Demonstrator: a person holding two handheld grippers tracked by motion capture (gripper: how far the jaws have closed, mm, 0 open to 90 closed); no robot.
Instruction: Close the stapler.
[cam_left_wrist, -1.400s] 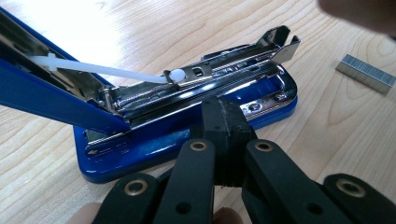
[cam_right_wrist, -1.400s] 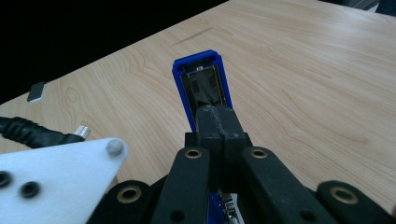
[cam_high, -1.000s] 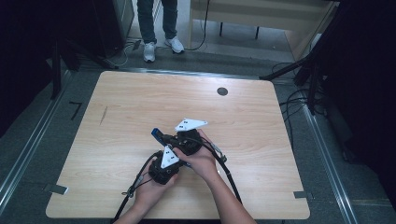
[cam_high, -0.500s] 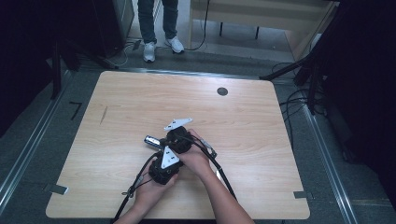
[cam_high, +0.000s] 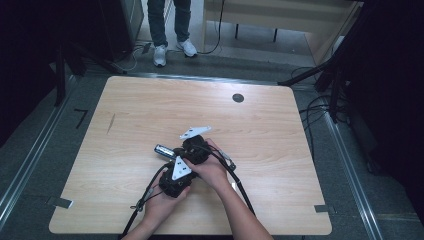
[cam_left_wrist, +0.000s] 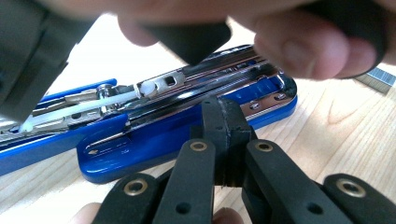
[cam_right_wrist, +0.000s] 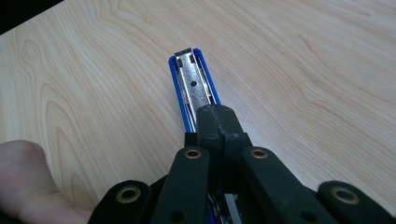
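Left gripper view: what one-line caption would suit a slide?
Shut left gripper poised before an opened blue stapler on the wooden table.

A lab: bare wooden table (cam_high: 150, 110), floor cables (cam_high: 320, 107), dark surroundings.

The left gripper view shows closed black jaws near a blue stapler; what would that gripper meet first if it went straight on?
Probably the blue metal stapler: the shut left gripper points at its opened blue base just ahead, though depth is unclear and it may already touch.
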